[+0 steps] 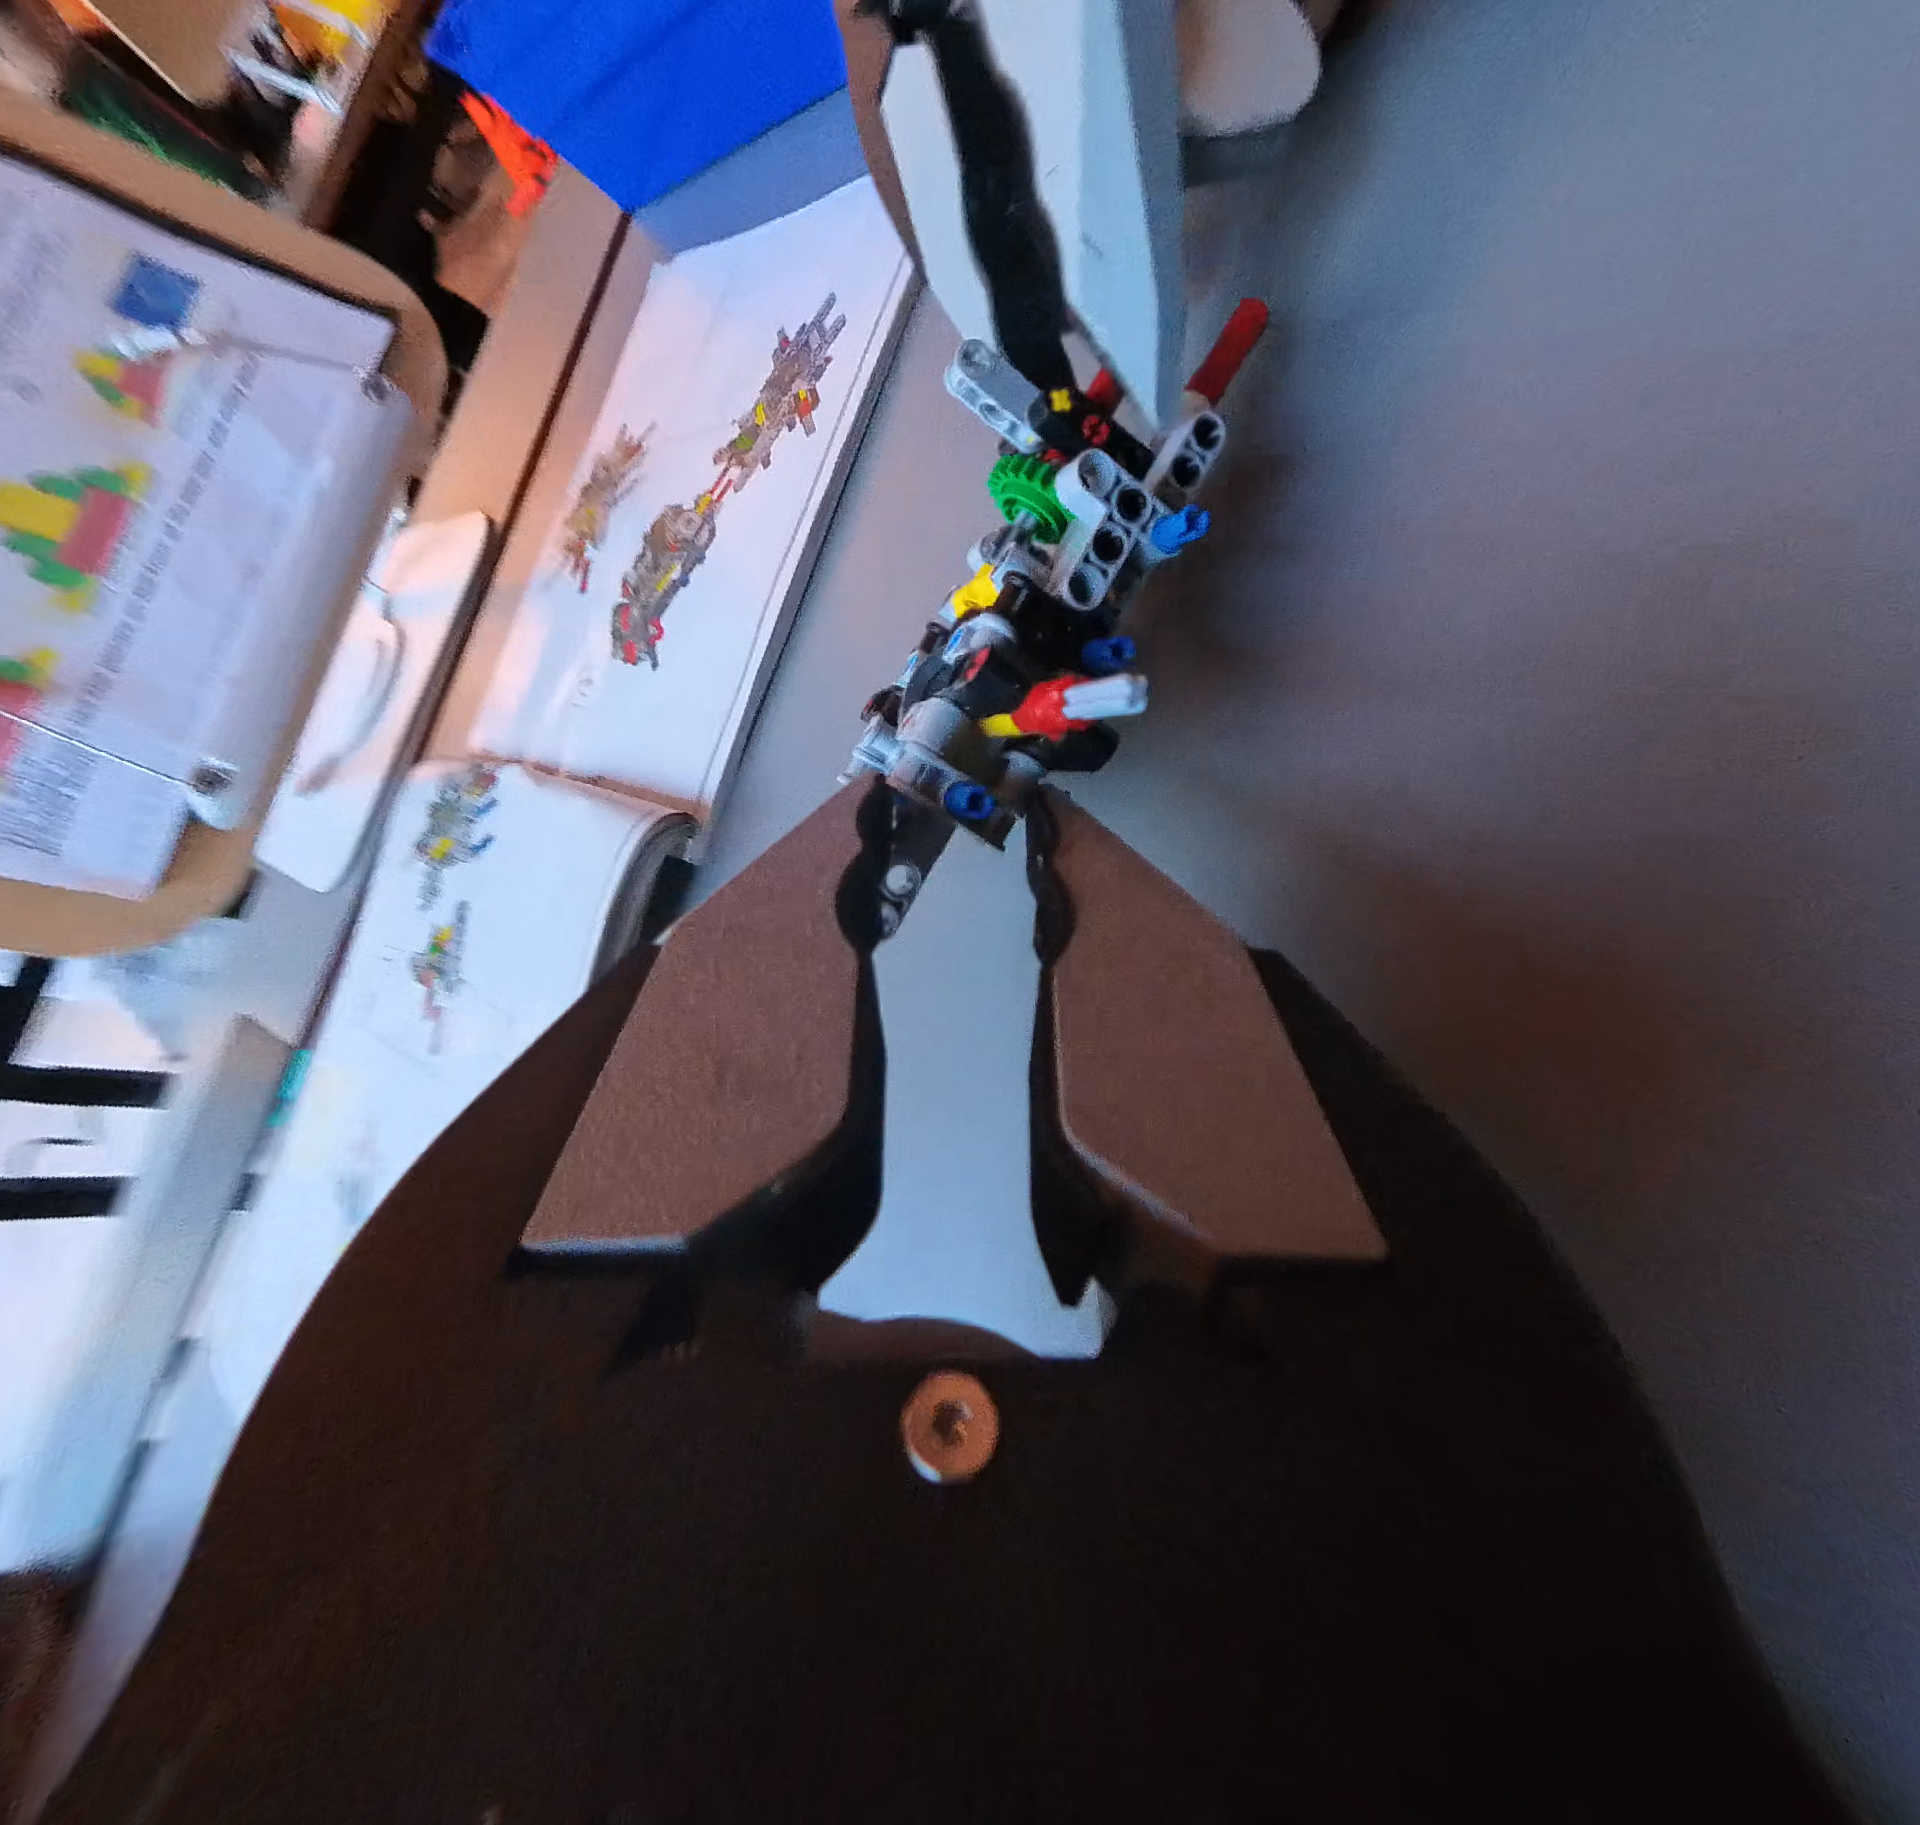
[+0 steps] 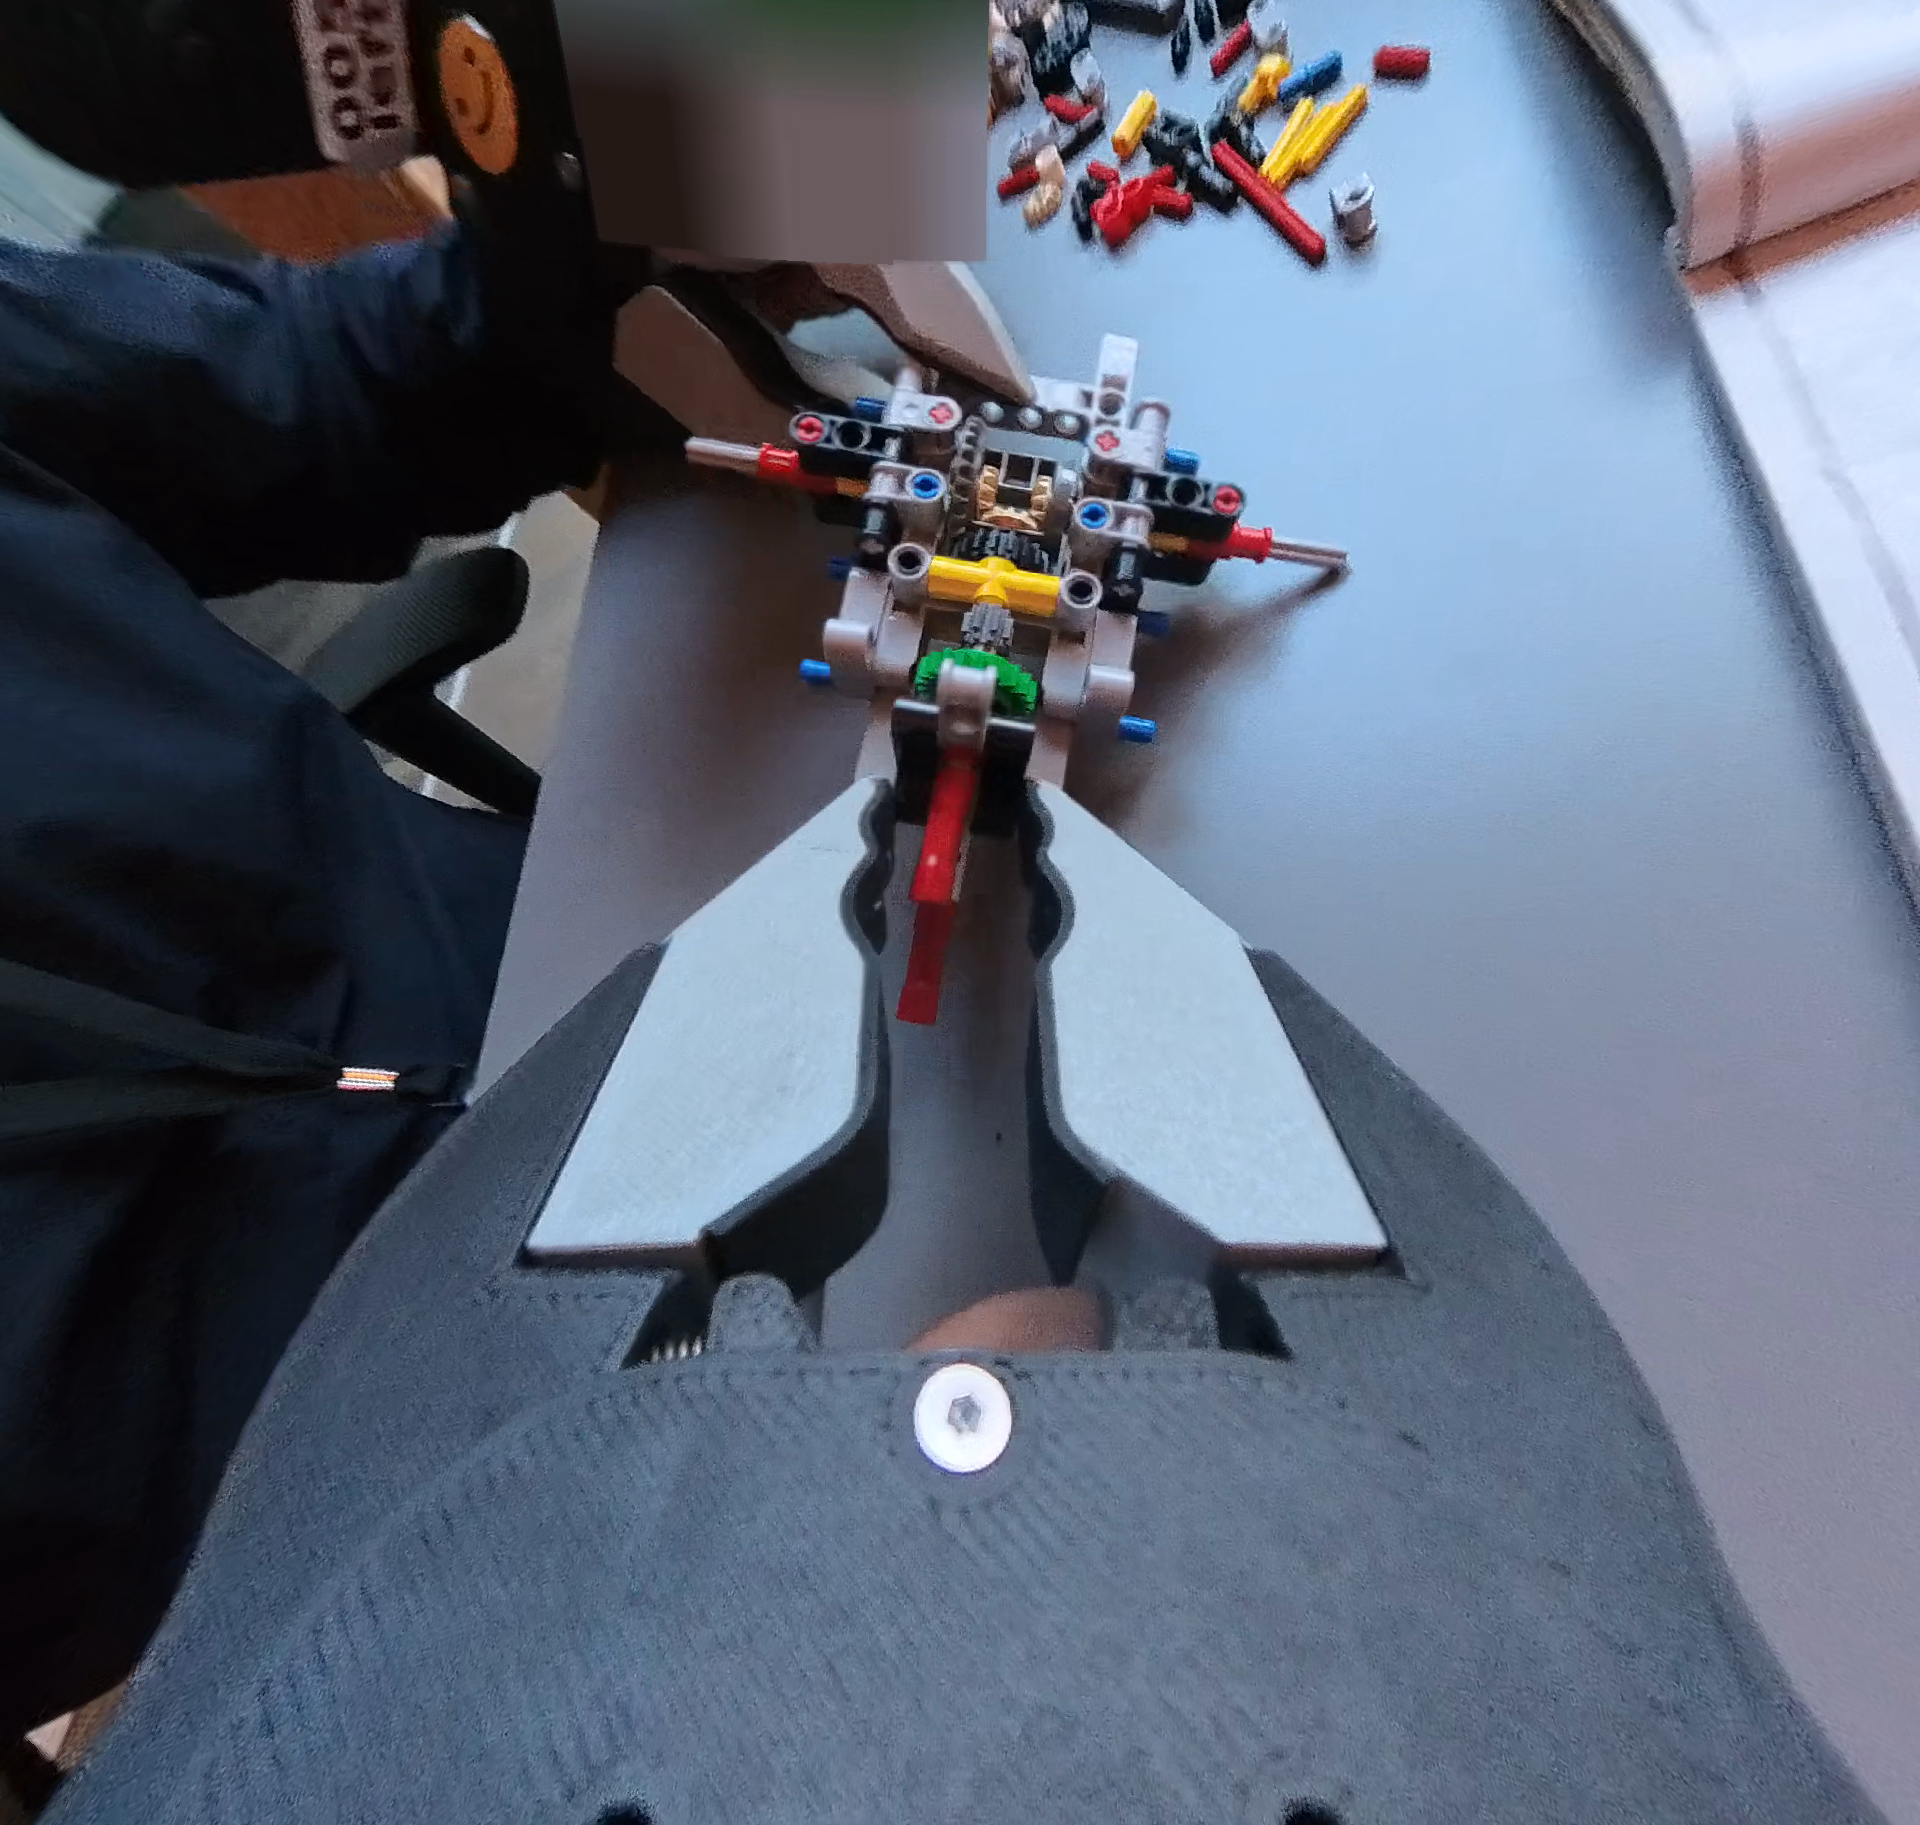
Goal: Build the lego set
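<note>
1. Multicoloured plastic brick-and-beam chassis assembly [image 2: 997,549] resting on grey table [image 2: 1455,840], between both grippers.
2. Left gripper [image 1: 961,819] fingers narrowed, clamped on one end; right gripper [image 2: 951,809] fingers likewise pressing the black end block.
3. Judged light, rigid, yet apt to separate; ends safest.
4. Long axis gripper to gripper; red axle [image 2: 935,902] pointing toward right gripper.

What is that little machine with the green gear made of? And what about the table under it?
The little machine looks like hard moulded plastic: bright solid colours, glossy studs, round pin holes, a toothed green gear. The table seems a smooth matt grey board, perhaps laminate; soft reflections show, but the material itself stays unclear.
</note>
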Demonstrator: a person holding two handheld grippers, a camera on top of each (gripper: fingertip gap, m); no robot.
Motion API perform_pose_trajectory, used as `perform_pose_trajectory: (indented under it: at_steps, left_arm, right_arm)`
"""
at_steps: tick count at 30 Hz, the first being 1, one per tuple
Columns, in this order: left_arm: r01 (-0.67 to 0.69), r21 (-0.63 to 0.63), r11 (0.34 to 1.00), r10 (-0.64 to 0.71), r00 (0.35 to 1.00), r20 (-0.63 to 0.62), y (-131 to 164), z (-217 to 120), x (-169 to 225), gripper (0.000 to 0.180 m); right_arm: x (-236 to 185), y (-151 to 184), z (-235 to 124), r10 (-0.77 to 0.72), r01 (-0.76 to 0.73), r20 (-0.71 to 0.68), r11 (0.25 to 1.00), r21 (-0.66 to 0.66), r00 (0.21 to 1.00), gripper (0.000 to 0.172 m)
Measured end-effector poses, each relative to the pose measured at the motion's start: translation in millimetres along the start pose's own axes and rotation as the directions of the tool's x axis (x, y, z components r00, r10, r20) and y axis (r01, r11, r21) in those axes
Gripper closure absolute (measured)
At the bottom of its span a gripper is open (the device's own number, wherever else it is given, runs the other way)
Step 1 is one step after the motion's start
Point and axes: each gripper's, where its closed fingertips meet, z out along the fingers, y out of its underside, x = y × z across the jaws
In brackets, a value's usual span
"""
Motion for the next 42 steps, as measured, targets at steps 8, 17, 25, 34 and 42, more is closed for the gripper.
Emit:
perform_pose_trajectory:
  at_steps: [8, 17, 25, 34, 42]
  left_arm:
    - [0.506, -0.068, 0.86, -0.507, 0.834, -0.219, -11.7, 8.1, -30.8, 0.158]
    - [0.762, -0.088, 0.642, -0.725, 0.565, -0.394, -28.1, 15.4, -42.5, 0.158]
    - [0.82, -0.087, 0.566, -0.756, 0.474, -0.451, -27.9, 14.9, -42.2, 0.158]
    - [0.813, -0.052, 0.58, -0.755, 0.512, -0.409, -21.7, 13.1, -47.0, 0.158]
    - [0.813, -0.045, 0.58, -0.755, 0.516, -0.406, -22.0, 12.6, -47.0, 0.158]
  right_arm:
    - [25.3, -22.2, -47.9, -0.092, 0.126, -0.238, 0.983, 0.132, 0.967, 0.124]
    - [36.0, -34.1, -55.9, -0.178, 0.259, -0.394, 0.952, 0.164, 0.902, 0.129]
    - [35.2, -36.2, -48.5, -0.154, 0.234, -0.361, 0.953, 0.192, 0.92, 0.135]
    - [34.9, -38.0, -61.0, -0.183, 0.278, -0.403, 0.942, 0.19, 0.897, 0.137]
    - [26.8, -49.0, -81.9, -0.196, 0.326, -0.433, 0.912, 0.248, 0.88, 0.169]
